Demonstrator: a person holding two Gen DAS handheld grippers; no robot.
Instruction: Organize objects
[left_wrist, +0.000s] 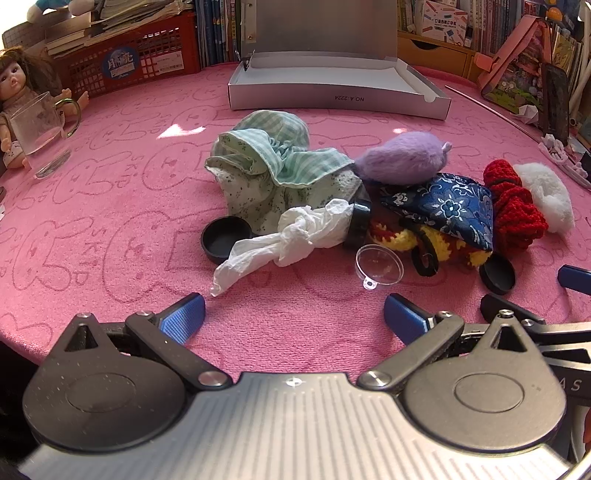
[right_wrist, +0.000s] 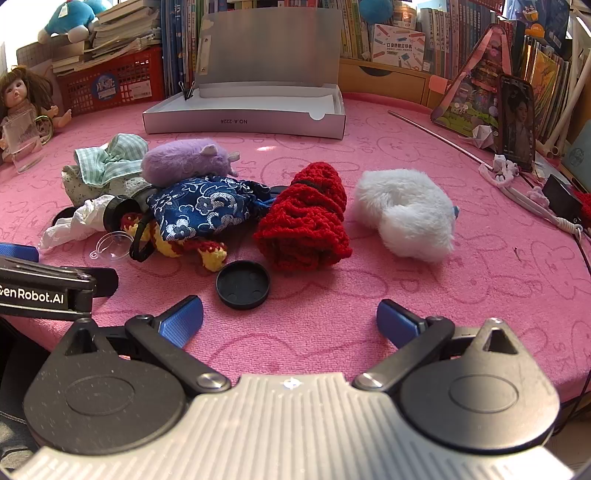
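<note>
Chunky red knit bundle, fluffy white plush, round black lid, both hand-held grippers wide, empty

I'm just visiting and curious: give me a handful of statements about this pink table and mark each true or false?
1. The grey box at the back stands open. True.
2. The purple plush lies inside the box. False: it rests on the pile in front of the box.
3. The right gripper holds the red knitted piece. False: its jaws are open and hold nothing.
4. A black lid lies on the pink cloth in front of the red knitted piece. True.
</note>
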